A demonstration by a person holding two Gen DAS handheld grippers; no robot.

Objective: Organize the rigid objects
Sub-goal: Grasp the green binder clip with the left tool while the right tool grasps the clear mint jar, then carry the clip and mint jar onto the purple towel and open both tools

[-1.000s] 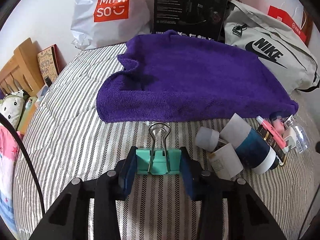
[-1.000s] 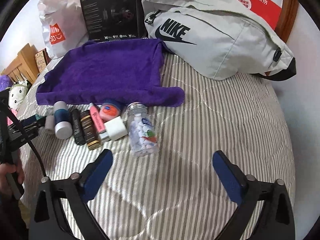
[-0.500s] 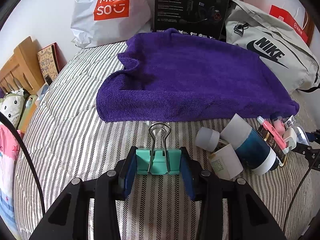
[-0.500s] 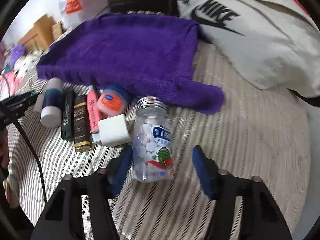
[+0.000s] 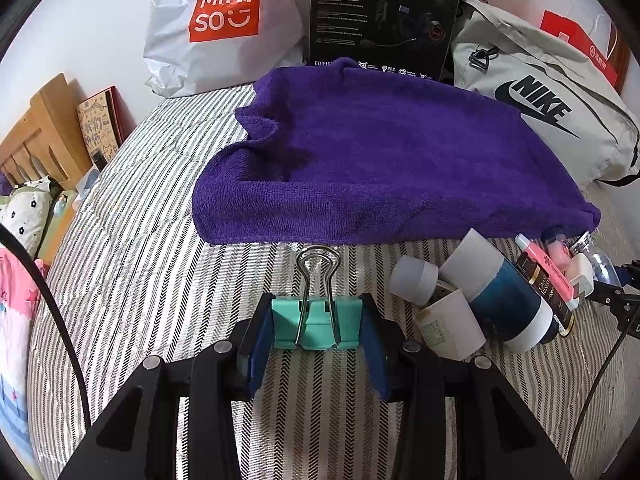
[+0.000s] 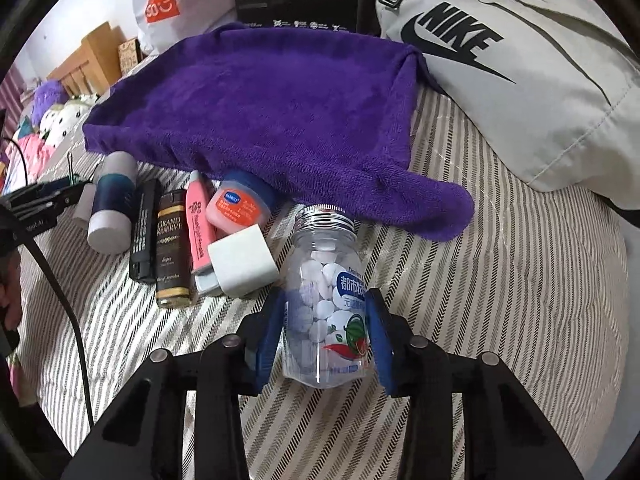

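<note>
At lower centre of each frame, the left tongs (image 5: pixel 317 330) clamp a clip (image 5: pixel 316 322) and the right tongs (image 6: pixel 326 330) clamp a jar (image 6: pixel 326 304) lying on the bed (image 6: pixel 500 300).

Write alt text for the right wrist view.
The right tongs close around a clear candy bottle lying on a striped bedspread. To its left lie a white charger, tubes and a small jar, in front of a purple towel.
</note>
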